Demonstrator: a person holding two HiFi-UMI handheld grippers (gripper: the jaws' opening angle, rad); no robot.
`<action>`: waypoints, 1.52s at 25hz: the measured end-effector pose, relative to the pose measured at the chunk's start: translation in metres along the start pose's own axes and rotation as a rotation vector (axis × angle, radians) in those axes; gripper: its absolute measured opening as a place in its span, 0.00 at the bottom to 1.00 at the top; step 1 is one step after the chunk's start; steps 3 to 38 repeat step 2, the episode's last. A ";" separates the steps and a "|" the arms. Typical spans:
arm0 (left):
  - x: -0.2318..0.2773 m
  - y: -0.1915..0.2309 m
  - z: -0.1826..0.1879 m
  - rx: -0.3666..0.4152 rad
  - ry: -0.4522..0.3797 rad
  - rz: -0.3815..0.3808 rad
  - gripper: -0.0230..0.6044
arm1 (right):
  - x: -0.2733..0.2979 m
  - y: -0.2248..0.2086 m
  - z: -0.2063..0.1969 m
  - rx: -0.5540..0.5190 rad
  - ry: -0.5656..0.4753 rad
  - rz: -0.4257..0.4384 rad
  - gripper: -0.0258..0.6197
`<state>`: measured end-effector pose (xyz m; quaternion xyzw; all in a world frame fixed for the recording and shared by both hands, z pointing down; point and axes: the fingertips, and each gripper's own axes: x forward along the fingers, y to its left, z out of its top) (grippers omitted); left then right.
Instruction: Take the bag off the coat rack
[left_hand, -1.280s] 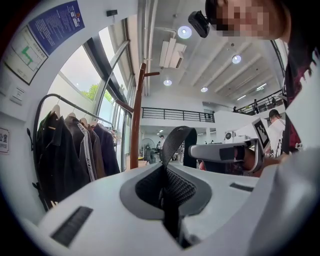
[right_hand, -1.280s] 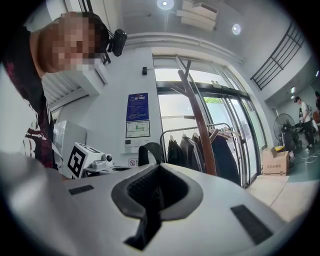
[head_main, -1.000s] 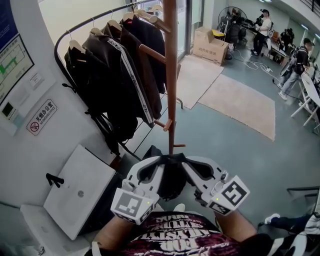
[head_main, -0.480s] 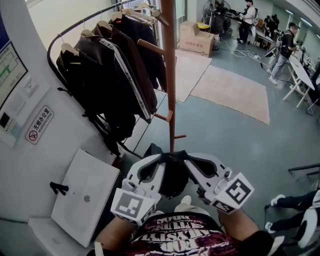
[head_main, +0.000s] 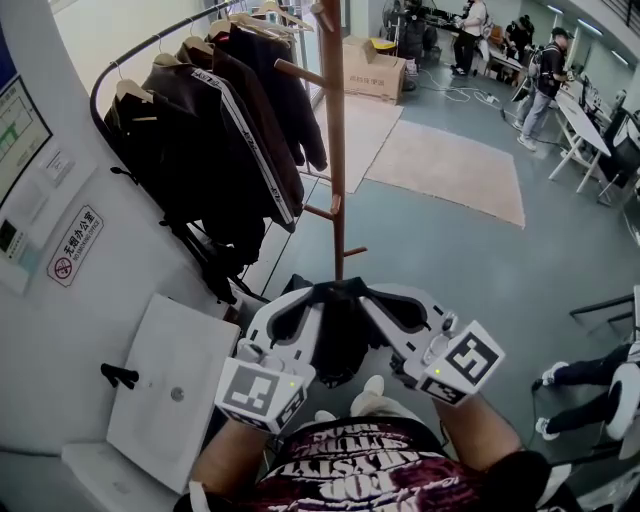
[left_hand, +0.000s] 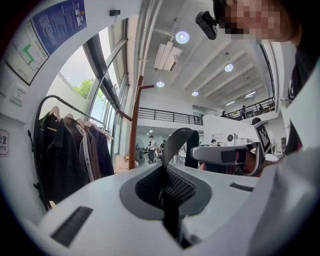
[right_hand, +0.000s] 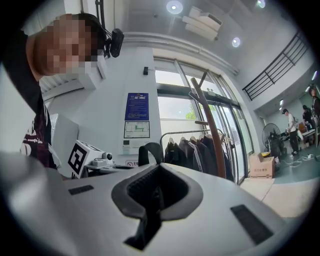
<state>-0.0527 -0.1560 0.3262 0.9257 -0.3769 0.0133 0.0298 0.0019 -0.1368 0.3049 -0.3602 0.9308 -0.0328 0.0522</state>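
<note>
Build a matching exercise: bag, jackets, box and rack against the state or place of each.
Things:
1. bag
2. jackets
3. box
4. rack

States or places:
A. hanging in a row
B. standing upright
C. gripped by the left tongs and right tongs
D. resting on the floor far back

Pairs: 1-C, 2-A, 3-D, 4-B
</note>
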 end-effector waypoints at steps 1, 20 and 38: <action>-0.004 -0.001 0.000 0.002 0.002 0.001 0.05 | 0.000 0.004 0.000 -0.003 0.002 0.001 0.05; -0.008 -0.001 0.001 0.005 0.004 0.002 0.05 | -0.001 0.009 0.000 -0.005 0.004 0.002 0.05; -0.008 -0.001 0.001 0.005 0.004 0.002 0.05 | -0.001 0.009 0.000 -0.005 0.004 0.002 0.05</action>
